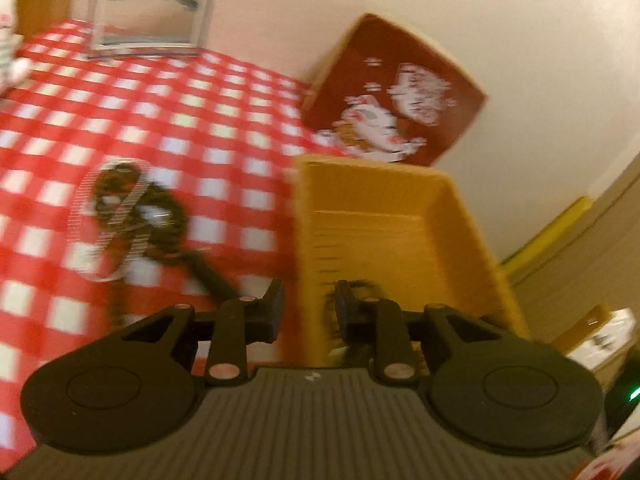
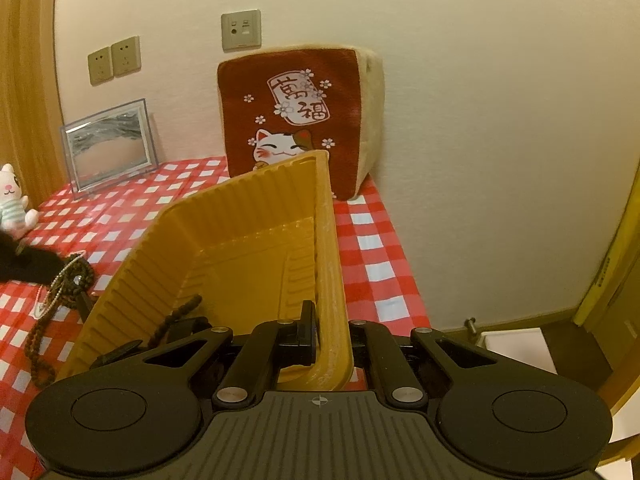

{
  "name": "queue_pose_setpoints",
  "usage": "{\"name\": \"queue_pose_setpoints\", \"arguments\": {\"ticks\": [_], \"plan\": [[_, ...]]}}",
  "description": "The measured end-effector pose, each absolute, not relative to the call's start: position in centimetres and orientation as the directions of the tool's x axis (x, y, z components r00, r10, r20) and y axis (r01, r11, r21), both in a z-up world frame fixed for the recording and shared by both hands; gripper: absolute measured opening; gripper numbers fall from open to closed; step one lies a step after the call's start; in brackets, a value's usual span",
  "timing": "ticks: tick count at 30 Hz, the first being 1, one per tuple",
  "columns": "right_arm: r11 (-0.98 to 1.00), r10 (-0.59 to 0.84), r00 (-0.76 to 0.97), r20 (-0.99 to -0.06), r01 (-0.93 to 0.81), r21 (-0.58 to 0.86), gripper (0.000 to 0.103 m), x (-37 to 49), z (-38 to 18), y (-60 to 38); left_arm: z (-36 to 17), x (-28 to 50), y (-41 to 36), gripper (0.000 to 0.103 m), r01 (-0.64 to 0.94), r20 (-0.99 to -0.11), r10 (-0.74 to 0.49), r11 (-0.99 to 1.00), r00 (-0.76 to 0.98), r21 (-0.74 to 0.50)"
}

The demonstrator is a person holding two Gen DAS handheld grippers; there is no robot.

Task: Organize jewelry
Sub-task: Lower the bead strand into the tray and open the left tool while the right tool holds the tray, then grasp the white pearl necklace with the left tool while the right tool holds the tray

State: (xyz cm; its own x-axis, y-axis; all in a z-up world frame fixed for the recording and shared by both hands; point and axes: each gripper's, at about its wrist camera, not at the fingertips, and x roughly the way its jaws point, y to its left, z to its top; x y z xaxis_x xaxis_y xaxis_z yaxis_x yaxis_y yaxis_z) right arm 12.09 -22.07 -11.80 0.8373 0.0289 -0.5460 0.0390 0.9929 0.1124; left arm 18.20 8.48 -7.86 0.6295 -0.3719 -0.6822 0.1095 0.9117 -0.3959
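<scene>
The right gripper is clamping the right-hand wall of the yellow ribbed tray, its jaws pinched on either side of the rim, and the tray is sitting tilted, its far end raised toward the wall. Inside the tray, near the close left corner, a dark beaded strand is lying against the ribbed side. The left gripper is hovering at the near left edge of the same tray, its jaws standing apart with nothing pinched between them; one finger is outside the tray wall and the other is over the tray floor, where a dark blurred tuft is showing just beyond the fingertip. To the left of the tray, on the red-and-white checked table, a tangle of jewelry is resting: a dark bead necklace looped together with a pale silvery chain. The left wrist view is smeared, so finer detail of the pile is hard to make out. The right wrist view is showing the same pile just beside the tray's left wall. Behind the tray a red cat-print cushion is leaning against the wall, a clear picture frame is standing at the far left of the table, and a small plush toy is sitting near it.
</scene>
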Motion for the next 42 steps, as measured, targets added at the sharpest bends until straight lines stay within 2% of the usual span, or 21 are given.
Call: {"name": "queue_pose_setpoints", "arguments": {"ticks": [7, 14, 25, 29, 42], "plan": [[0.993, 0.026, 0.835, -0.550, 0.043, 0.113, 0.005, 12.2, -11.9, -22.2, -9.9, 16.8, 12.9, 0.023, 0.008, -0.735, -0.178, 0.973, 0.655, -0.229], [0.993, 0.021, 0.832, -0.554, 0.048, 0.109, 0.005, 12.3, -12.0, -22.2, -11.2, 17.0, 13.6, 0.023, 0.036, -0.735, -0.054, 0.999, 0.676, -0.040], [0.993, 0.016, 0.830, -0.558, 0.053, 0.108, 0.005, 12.4, -12.0, -22.2, -13.3, 19.3, 11.1, 0.023, 0.171, -0.719, -0.005, 0.972, 0.694, 0.159], [0.993, 0.017, 0.829, -0.559, 0.053, 0.107, 0.005, 12.4, -12.0, -22.2, -14.1, 20.5, 10.2, 0.020, 0.206, -0.717, 0.023, 0.951, 0.697, 0.230], [0.993, 0.015, 0.828, -0.561, 0.053, 0.106, 0.005, 12.4, -12.0, -22.2, -15.9, 22.6, 9.1, 0.010, 0.229, -0.709, 0.073, 0.919, 0.701, 0.320]]}}
